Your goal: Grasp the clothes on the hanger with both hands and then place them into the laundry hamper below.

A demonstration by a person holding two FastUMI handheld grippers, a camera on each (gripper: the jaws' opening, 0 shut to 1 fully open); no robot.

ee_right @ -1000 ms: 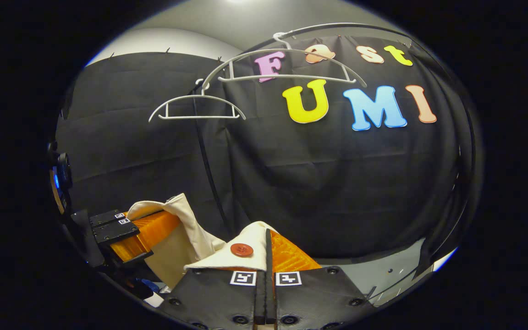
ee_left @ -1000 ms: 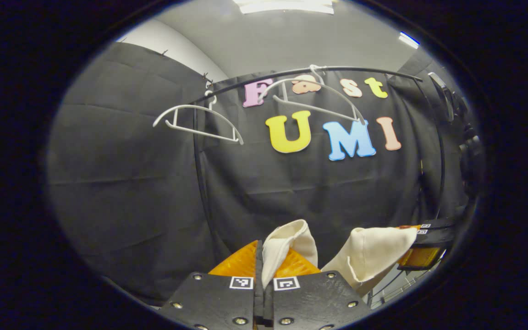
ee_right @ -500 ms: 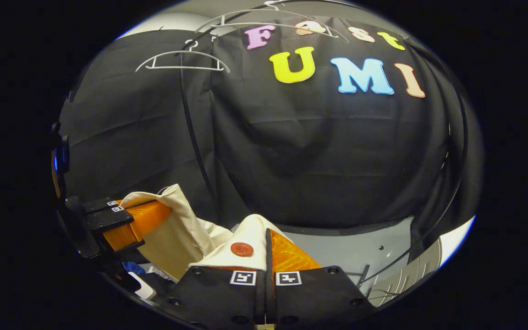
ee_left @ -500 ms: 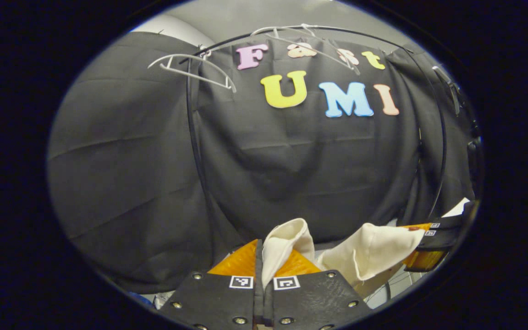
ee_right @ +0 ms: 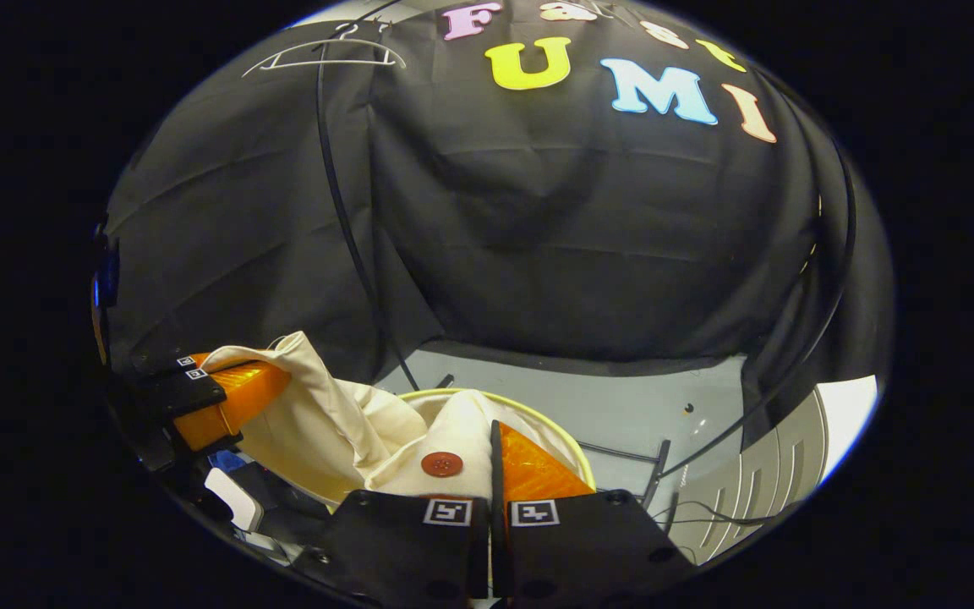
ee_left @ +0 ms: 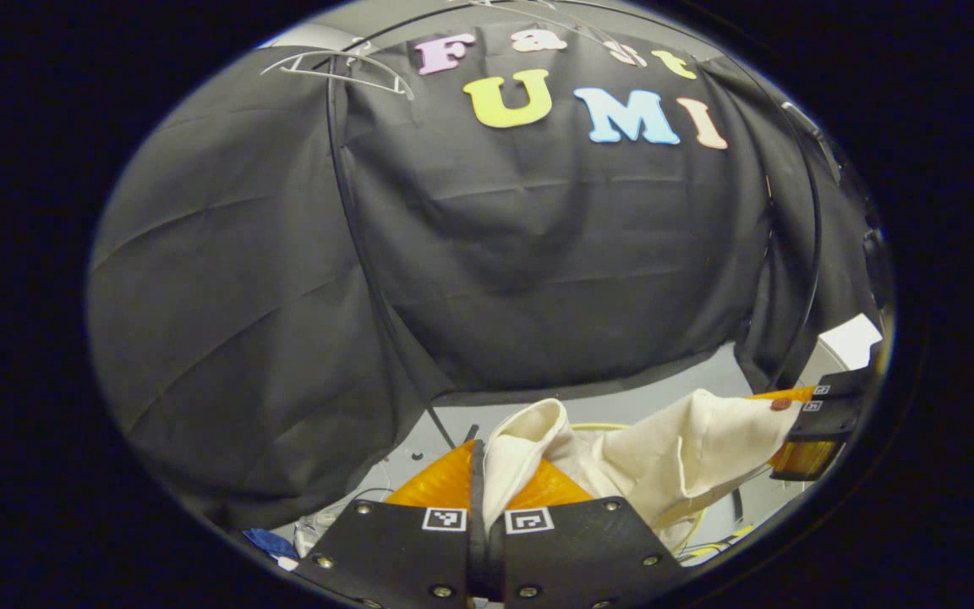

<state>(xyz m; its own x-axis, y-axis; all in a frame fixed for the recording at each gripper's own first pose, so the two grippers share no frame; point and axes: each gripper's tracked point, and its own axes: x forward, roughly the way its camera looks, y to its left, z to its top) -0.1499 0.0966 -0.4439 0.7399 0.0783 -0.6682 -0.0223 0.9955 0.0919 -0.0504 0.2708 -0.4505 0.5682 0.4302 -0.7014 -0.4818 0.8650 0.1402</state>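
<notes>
A cream garment (ee_left: 673, 457) with a red-brown button (ee_right: 442, 463) stretches between my two grippers. My left gripper (ee_left: 480, 474) is shut on one bunched end of the cream cloth, and it appears again at the left of the right gripper view (ee_right: 216, 397). My right gripper (ee_right: 491, 461) is shut on the end with the button, and appears at the right edge of the left gripper view (ee_left: 808, 423). Under the cloth lies the yellow rim of the laundry hamper (ee_right: 550, 423). Two bare white hangers (ee_right: 326, 57) hang on the black rail high above.
The black clothes rack's pole (ee_right: 352, 245) runs down to the grey floor (ee_right: 664, 414). Cables and a slatted panel (ee_right: 757, 491) lie at the right. Small blue and white items (ee_left: 271, 541) sit on the floor at lower left.
Both grippers have come down with the garment; the hangers and rail have risen to the top of each view, and the floor and the hamper's yellow rim have come into sight.
</notes>
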